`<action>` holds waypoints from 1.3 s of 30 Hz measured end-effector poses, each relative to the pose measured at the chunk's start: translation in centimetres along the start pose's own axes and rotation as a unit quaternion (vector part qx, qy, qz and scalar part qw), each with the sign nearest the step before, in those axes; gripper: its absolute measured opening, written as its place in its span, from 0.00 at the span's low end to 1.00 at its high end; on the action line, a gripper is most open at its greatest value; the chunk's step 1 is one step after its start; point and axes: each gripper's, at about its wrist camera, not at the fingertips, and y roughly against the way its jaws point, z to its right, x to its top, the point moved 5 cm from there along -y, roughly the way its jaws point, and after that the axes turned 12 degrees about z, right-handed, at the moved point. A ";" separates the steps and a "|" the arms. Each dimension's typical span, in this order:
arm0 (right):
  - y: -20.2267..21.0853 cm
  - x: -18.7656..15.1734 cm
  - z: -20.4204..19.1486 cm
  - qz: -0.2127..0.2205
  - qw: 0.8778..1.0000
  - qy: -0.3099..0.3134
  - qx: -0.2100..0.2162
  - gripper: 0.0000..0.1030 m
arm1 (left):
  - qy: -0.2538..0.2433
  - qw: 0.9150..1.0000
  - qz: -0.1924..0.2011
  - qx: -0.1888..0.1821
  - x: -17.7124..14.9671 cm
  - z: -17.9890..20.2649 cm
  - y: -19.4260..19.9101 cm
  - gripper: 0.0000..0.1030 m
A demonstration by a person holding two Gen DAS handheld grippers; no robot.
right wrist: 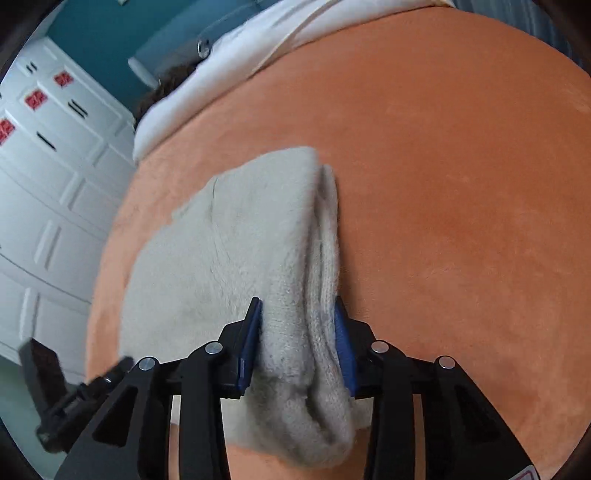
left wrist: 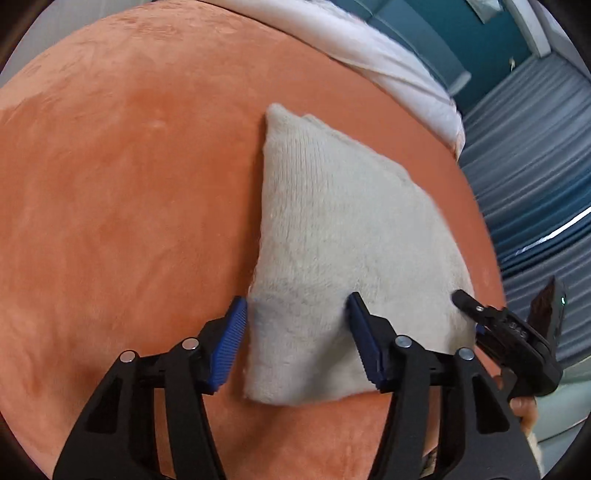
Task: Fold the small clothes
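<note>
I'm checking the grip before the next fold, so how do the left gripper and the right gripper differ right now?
The left gripper straddles the near-left corner of the grey knit garment with a visible gap at one pad; the right gripper pinches a bunched ridge of it between both pads. The left gripper's jaws stand wider than the right gripper's. Both have blue pads and work the garment's near edge on the orange cover.

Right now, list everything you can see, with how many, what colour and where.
knit garment: one, pale grey-beige, folded, lying on the orange cover near its edge.
orange cover: one, plush, spread under the garment.
white bedding: one bundle, beyond the orange cover.
panelled doors: white, with red stickers, in the right wrist view's left side.
blue wall: teal, behind the bedding.
left gripper: black with blue pads, straddling the garment's near left corner, pads not clearly pressing.
right gripper: black with blue pads, clamped on the garment's bunched right edge.
</note>
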 end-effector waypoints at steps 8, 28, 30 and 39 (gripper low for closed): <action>-0.3 -4.2 -2.7 -0.032 0.983 0.172 -0.051 0.00 | -0.088 0.993 0.003 0.082 -0.8 1.4 0.0 0.55; 9.5 -11.2 -1.6 0.067 0.976 0.182 -0.102 0.72 | -0.144 0.975 0.061 0.155 -10.1 5.9 5.8 0.91; 9.6 -12.4 -1.2 0.074 0.971 0.199 -0.112 0.74 | -0.151 0.973 0.063 0.163 -11.4 5.6 5.6 0.91; 8.5 -14.7 1.5 0.074 0.978 0.160 -0.115 0.75 | -0.178 0.964 0.053 0.192 -14.8 4.1 4.3 0.91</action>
